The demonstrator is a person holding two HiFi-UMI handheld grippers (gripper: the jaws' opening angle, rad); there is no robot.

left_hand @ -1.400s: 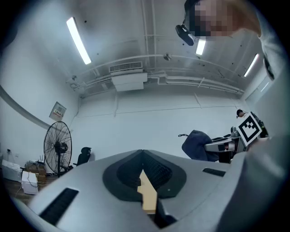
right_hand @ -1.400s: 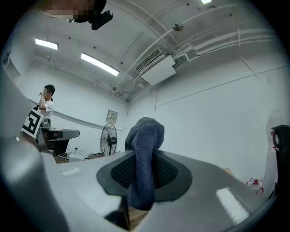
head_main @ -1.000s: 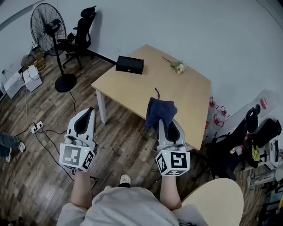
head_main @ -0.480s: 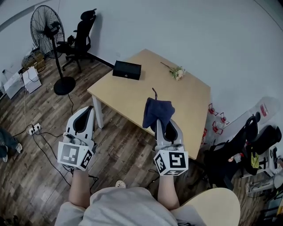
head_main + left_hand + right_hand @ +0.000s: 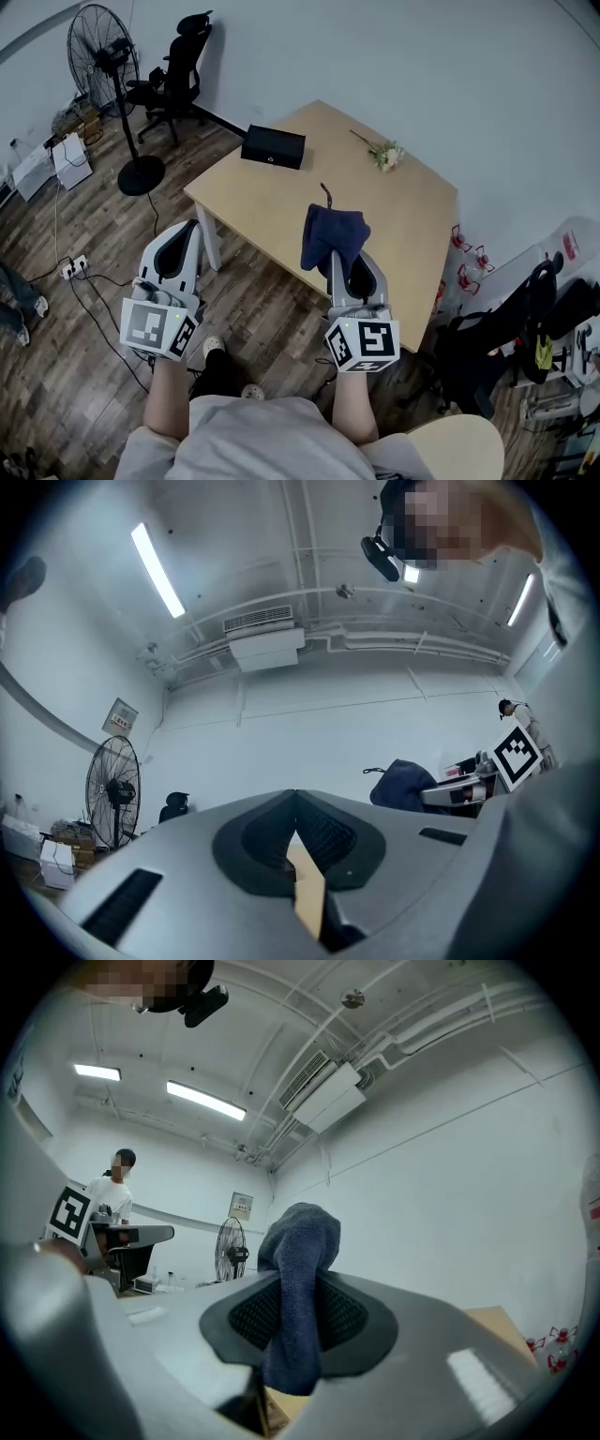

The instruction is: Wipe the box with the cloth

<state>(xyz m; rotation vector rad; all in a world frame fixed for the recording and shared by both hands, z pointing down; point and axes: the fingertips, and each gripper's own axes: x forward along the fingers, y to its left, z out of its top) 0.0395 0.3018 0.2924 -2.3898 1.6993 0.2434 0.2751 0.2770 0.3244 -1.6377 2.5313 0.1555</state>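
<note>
A black box point(image 5: 274, 146) lies on the far left part of a light wooden table point(image 5: 394, 220). My right gripper point(image 5: 344, 261) is shut on a dark blue cloth point(image 5: 331, 236), which bunches up over the table's near edge; the right gripper view shows the cloth point(image 5: 298, 1279) clamped between the jaws. My left gripper point(image 5: 180, 246) hangs over the wooden floor, left of the table, with its jaws closed together and nothing in them point(image 5: 296, 829). Both grippers are well short of the box.
A small dried flower sprig point(image 5: 382, 153) lies on the table's far side. A standing fan point(image 5: 114, 67) and a black office chair point(image 5: 178, 70) stand at the back left. Cables and a power strip point(image 5: 73, 269) lie on the floor at left; bags point(image 5: 525, 309) sit at right.
The view has shifted slightly, so the table and box sit a little nearer and lower in the frame. Both grippers hold the same pose, the cloth still clamped in the right one.
</note>
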